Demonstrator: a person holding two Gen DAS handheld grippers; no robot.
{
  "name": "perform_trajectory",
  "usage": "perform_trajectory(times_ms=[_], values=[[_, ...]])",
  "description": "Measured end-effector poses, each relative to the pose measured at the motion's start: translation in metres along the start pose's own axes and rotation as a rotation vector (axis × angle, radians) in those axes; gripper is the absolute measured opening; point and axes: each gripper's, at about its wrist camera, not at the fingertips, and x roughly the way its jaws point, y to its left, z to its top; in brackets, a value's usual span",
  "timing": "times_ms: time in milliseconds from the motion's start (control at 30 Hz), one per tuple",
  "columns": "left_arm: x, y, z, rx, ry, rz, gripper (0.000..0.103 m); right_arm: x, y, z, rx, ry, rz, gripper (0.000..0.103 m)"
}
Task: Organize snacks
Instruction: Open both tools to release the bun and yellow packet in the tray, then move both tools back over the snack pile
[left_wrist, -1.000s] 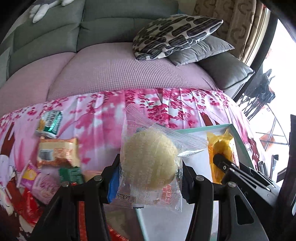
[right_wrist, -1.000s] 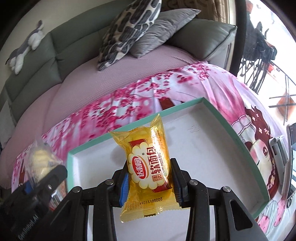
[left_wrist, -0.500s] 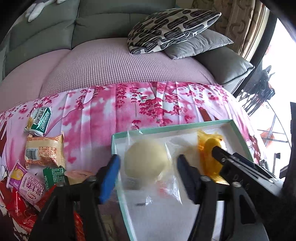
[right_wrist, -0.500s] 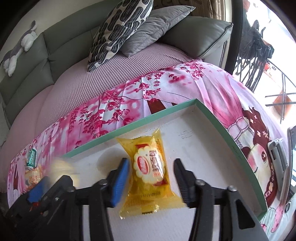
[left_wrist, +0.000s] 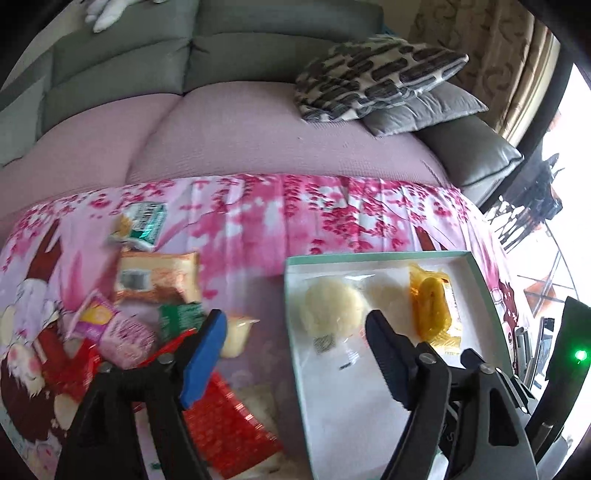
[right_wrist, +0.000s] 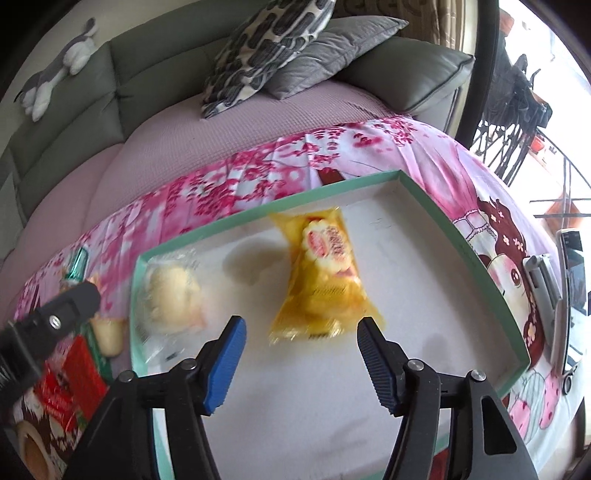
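A teal-rimmed white tray lies on the pink floral cloth. Inside it lie a pale round cake in clear wrap at the left and a yellow bread packet to its right. My left gripper is open and empty, raised over the tray's left rim. My right gripper is open and empty, just behind the yellow packet. Loose snacks lie left of the tray: a green-white packet, an orange packet, a pink packet and a red packet.
A grey sofa with a mauve seat cover stands behind the table. A patterned cushion and a grey cushion lie at its right. A phone on a stand sits right of the tray.
Both grippers opened and let go: the round cake and the yellow packet now lie in the tray. Both grippers pulled back, the left one shifting left toward the snack pile.
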Motion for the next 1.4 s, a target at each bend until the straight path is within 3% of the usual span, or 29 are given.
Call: perform_trajectory(times_ms=[67, 200, 267, 433, 533, 933, 1400], values=[[-0.009, 0.008, -0.002, -0.009, -0.009, 0.01, 0.082, -0.007, 0.005, -0.006, -0.003, -0.02, 0.007, 0.079], [-0.019, 0.032, -0.021, -0.04, -0.009, 0.035, 0.082, -0.018, 0.014, -0.021, -0.019, -0.037, 0.021, 0.083], [-0.02, 0.043, -0.031, -0.054, -0.001, 0.066, 0.083, -0.02, 0.017, -0.031, -0.02, -0.028, 0.029, 0.092], [-0.028, 0.073, -0.053, -0.09, 0.002, 0.154, 0.083, -0.03, 0.03, -0.051, -0.058, -0.028, 0.043, 0.094], [-0.032, 0.085, -0.061, -0.101, 0.005, 0.168, 0.091, -0.034, 0.036, -0.063, -0.068, -0.028, 0.05, 0.102], [-0.053, 0.129, -0.097, -0.185, 0.046, 0.212, 0.091, -0.05, 0.069, -0.091, -0.164, -0.051, 0.072, 0.103], [-0.053, 0.187, -0.101, -0.308, 0.061, 0.246, 0.097, -0.039, 0.104, -0.103, -0.264, -0.043, 0.159, 0.103]])
